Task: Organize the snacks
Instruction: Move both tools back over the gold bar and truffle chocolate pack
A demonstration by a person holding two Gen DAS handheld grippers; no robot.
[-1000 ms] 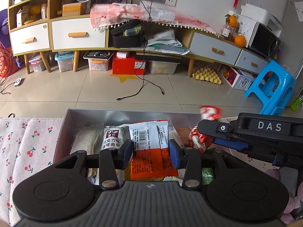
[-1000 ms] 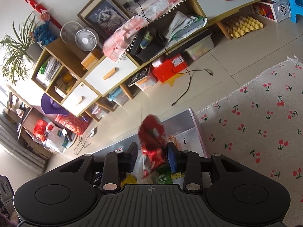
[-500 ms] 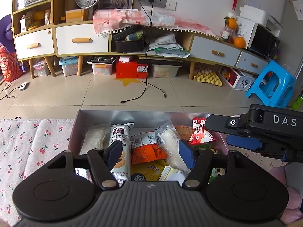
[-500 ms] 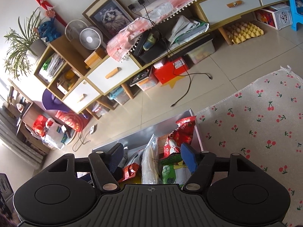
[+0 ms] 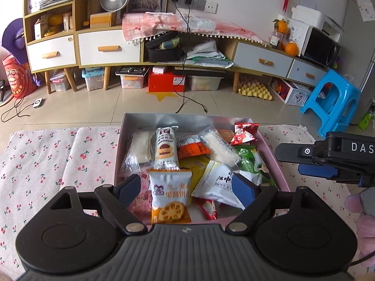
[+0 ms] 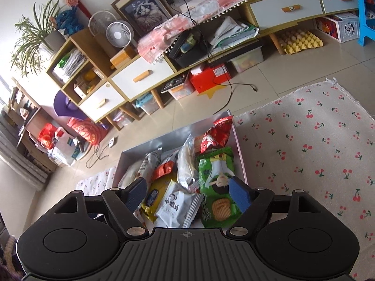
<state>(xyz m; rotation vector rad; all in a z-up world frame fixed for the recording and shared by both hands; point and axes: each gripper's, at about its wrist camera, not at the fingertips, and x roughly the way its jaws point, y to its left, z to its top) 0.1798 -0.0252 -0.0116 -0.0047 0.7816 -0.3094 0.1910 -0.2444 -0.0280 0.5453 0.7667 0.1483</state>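
Observation:
A pink box [image 5: 274, 161] with a silver inside holds several snack packets on the cherry-print cloth [image 5: 58, 154]. Among them are a red packet [image 5: 243, 132] at the far right corner, an orange packet [image 5: 191, 149], a green packet [image 6: 216, 173] and a white-and-orange biscuit packet [image 5: 170, 194]. My left gripper [image 5: 186, 188] is open and empty above the near end of the box. My right gripper [image 6: 187, 193] is open and empty above the box [image 6: 241, 161]; it also shows at the right of the left wrist view [image 5: 304, 161].
The cloth [image 6: 316, 145] spreads on both sides of the box. Beyond it is a tiled floor [image 5: 98, 105] with a black cable [image 5: 185, 100], a long sideboard [image 5: 105, 46] and a blue stool [image 5: 332, 103].
Both grippers opened and drew back and up from the box. The left let go of the orange packet, the right let go of the red packet; both packets now lie in the box.

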